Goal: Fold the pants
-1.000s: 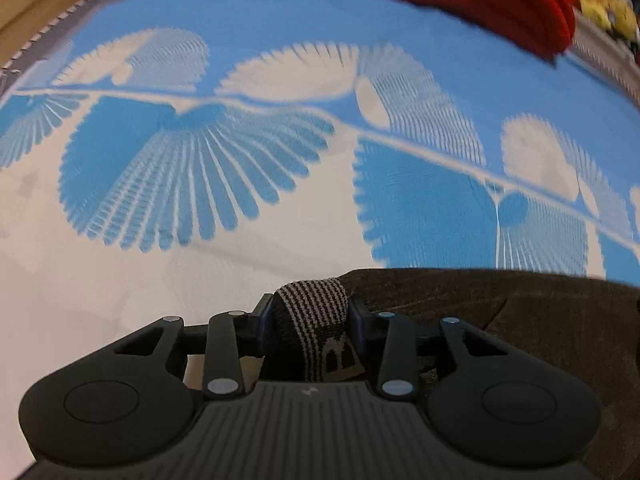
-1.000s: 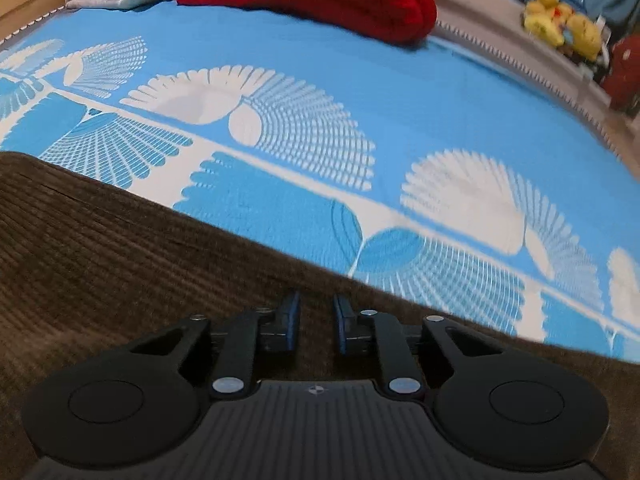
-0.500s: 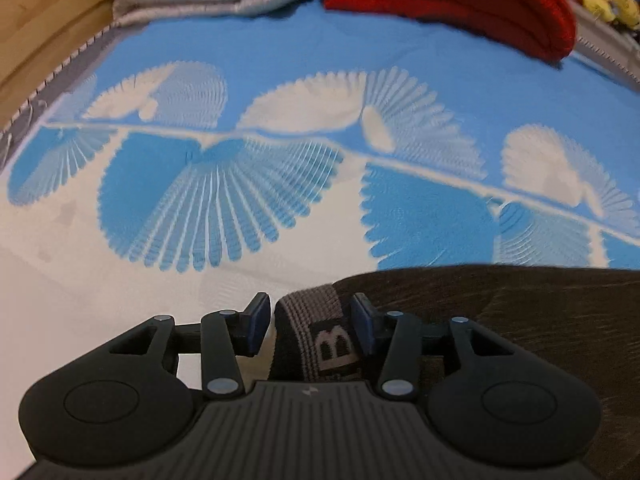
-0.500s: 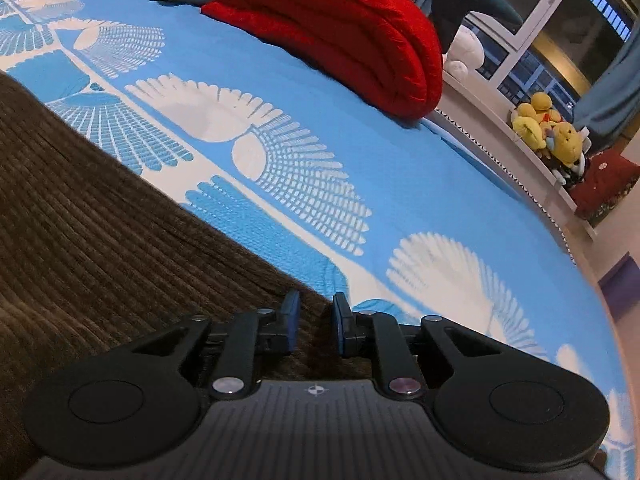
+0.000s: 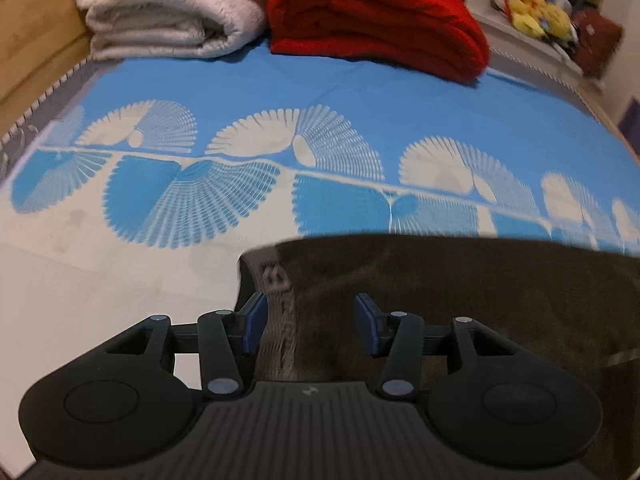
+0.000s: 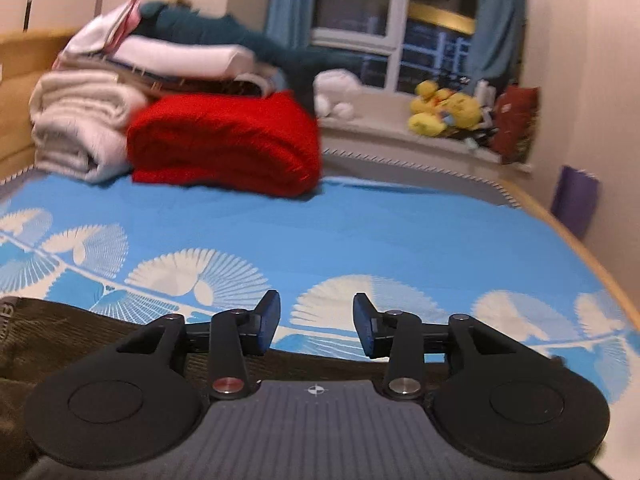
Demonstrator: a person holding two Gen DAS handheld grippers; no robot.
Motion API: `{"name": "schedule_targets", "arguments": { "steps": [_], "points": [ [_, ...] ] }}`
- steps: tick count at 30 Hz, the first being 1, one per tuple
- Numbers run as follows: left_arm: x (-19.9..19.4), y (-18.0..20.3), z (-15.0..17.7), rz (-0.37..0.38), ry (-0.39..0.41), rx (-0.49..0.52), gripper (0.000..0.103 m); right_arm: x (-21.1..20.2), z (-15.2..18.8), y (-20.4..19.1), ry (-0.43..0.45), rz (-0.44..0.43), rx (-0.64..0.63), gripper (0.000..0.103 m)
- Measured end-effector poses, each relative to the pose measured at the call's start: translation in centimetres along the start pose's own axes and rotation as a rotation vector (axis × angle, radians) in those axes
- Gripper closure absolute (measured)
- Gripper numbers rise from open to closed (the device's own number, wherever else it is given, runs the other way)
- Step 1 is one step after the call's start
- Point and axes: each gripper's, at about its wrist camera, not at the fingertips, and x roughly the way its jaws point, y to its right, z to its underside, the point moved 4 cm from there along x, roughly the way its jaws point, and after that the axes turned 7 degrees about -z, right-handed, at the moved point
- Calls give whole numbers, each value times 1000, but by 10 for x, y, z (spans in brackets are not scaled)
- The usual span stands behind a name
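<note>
The left gripper (image 5: pixel 310 322) has just been opening; its jaws stand parted above the brown corduroy pants (image 5: pixel 460 292), the striped waistband (image 5: pixel 276 320) loose between them, unpressed. The right gripper (image 6: pixel 316 326) has also just been opening, with nothing between its jaws. The pants lie on the blue patterned bedspread (image 5: pixel 320 108).

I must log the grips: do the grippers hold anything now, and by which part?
Nothing is held. The left gripper has just opened off the pants' waistband; the right gripper has also opened, empty.
</note>
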Motion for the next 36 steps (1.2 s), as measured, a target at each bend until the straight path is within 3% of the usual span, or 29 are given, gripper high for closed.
{"name": "schedule_targets", "arguments": {
  "steps": [6,9,11,15,17,18,22,28,32,36],
  "points": [
    [-55,1,77,91,74,104,50,-101,35,42,45,82,120,57],
    [-52,-9,121,72,121,124,55,-133,72,53,20,112,170,57],
    [-36,-23,139,59,47,94,63,-145,96,56,-19,131,186,57],
    [-11,-68,154,66,-92,-105,63,-158,139,70,-40,194,247,57],
    [-2,-82,159,84,-148,-198,58,-158,160,85,-65,230,293,58],
    [3,-85,163,74,-178,-226,49,-156,171,94,-95,249,318,58],
    [13,-93,166,-56,-230,-243,27,-151,208,142,-219,382,482,58],
    [28,-96,175,-76,-337,-303,25,-160,278,209,-329,515,1003,57],
    [32,-94,177,-71,-358,-302,23,-161,300,223,-371,612,1102,57],
    [33,-98,180,-56,-378,-330,22,-161,307,224,-391,650,1121,57]
  ]
}}
